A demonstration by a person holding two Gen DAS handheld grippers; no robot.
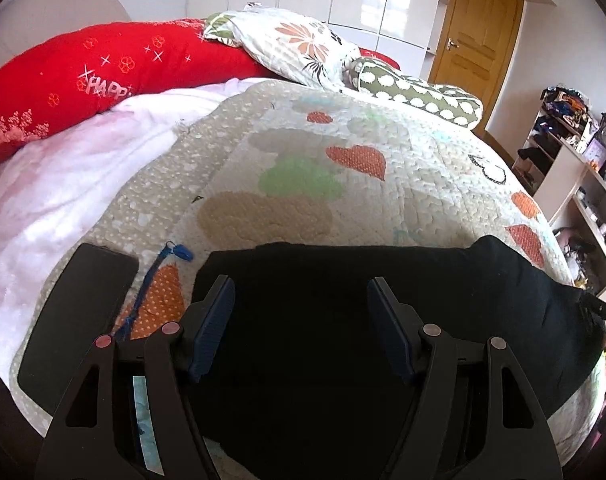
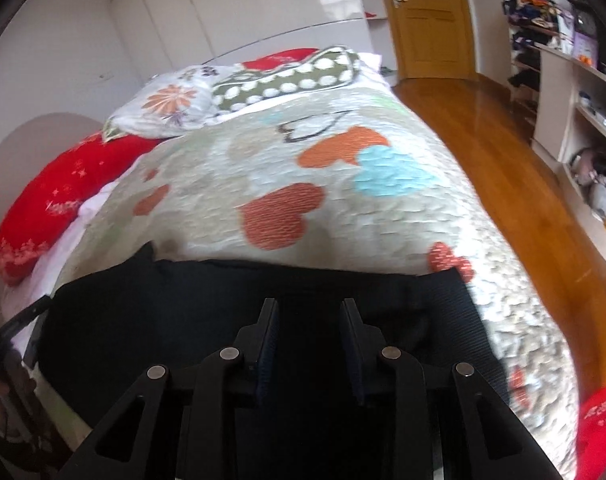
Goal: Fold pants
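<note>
Black pants (image 1: 463, 280) lie in a flat dark band across the near part of a heart-patterned quilt (image 1: 303, 168). My left gripper (image 1: 301, 280) hangs over their left portion. Its jaws stand wide apart, the cloth lying below them and clear of the blue pads (image 1: 219, 312). In the right wrist view the same pants (image 2: 143, 312) stretch across the quilt (image 2: 303, 160). My right gripper (image 2: 308, 303) is over their middle. Its jaws are narrower but still show a gap. Only dark cloth shows in that gap, and no fold is visibly pinched.
A black phone (image 1: 75, 312) and a blue cord with a clip (image 1: 179, 252) lie left of the pants. Red (image 1: 83, 80), floral (image 1: 303, 44) and dotted green (image 1: 419, 92) pillows sit at the far end. The wooden floor (image 2: 503, 168) and cluttered shelves (image 2: 583, 120) are on the right.
</note>
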